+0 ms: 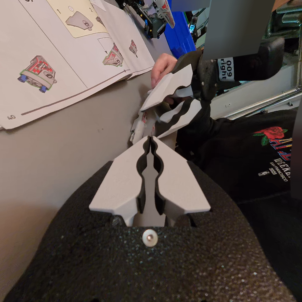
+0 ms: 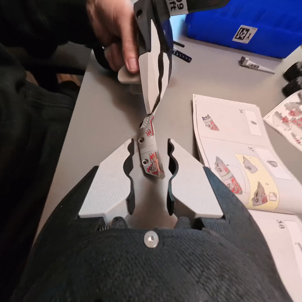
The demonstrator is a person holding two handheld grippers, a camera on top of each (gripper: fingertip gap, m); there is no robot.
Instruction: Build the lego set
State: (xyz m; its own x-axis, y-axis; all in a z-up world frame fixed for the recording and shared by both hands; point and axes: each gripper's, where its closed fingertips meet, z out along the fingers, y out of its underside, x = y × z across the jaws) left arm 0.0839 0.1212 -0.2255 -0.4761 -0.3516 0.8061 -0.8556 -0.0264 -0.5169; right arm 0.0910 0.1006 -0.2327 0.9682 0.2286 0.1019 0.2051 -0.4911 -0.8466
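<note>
A curved grey lego panel assembly with red stickers hangs tilted just above the grey table. My left gripper comes down from above and is shut on its upper tip; in the left wrist view the jaws meet at the tip, with the panel partly hidden beyond them. My right gripper is open, one finger on each side of the panel's middle, not touching it. It also shows in the left wrist view, open around the panel.
An open instruction booklet lies to the right. A blue bin stands at the back. A black beam, a grey part and black tyres lie near it. A part-built model stands beyond the booklet. The table edge runs along the left.
</note>
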